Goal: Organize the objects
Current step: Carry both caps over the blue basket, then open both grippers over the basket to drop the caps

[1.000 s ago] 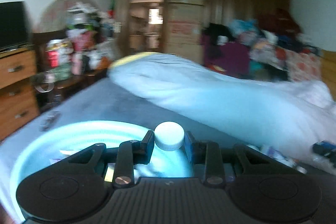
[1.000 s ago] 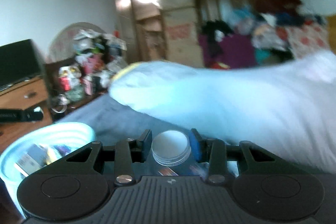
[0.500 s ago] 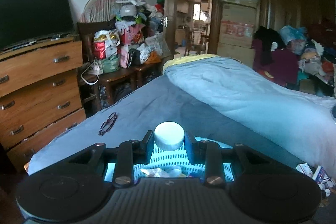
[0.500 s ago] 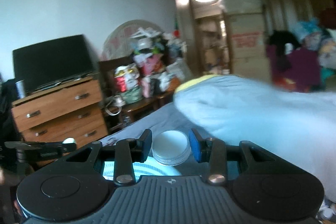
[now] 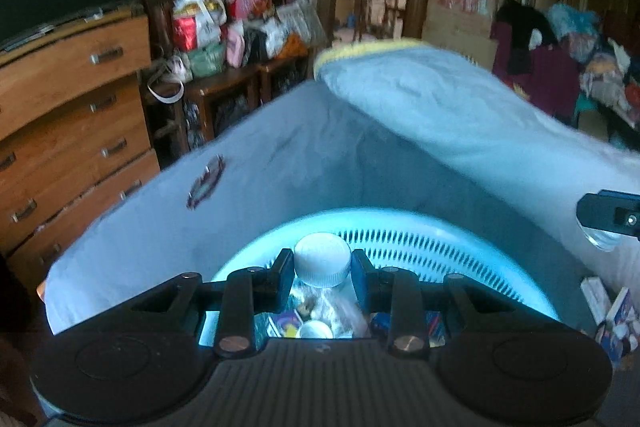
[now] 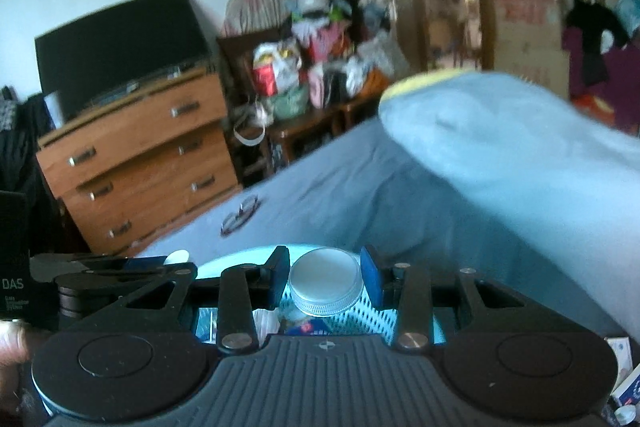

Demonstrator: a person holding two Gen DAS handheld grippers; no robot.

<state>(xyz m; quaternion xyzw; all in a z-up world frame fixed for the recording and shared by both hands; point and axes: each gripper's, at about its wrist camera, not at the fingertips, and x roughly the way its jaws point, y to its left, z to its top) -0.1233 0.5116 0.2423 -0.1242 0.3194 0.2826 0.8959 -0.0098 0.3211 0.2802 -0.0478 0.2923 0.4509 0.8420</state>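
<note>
- Now both grippers hang over the pale blue basket (image 5: pixel 460 227), where a second ago each looked out across the bed with the basket off to the left or low in view.
- Between then and now the left gripper (image 5: pixel 322 269) has swung from the quilt side toward the dresser (image 5: pixel 72 99) and then tipped down, so the basket's slotted wall fills the space behind its fingertips.
- Its fingers are clenched on a white-capped bottle (image 5: pixel 323 264), the cap standing just above the two pads; that hold looks the same as before.
- Likewise the right gripper (image 6: pixel 325 277) has come round to the basket (image 6: pixel 224 263), and its fingers grasp a silver-lidded jar (image 6: pixel 326 287) by the neck, unchanged from the earlier views.
- Inside the basket, small packets and another round lid (image 5: pixel 316 329) already lie beneath the bottle.
- Glasses (image 5: pixel 206 183) rest on the grey sheet, well apart from the basket.
- Small boxes (image 5: pixel 612 311) lie on the bed just beside the basket's right rim.
- By my reading, both carries are at their end: bottle and jar sit above the basket, not yet let go, and opening the fingers should drop them in.
- Blur in both views suggests the hands are not fully settled.
</note>
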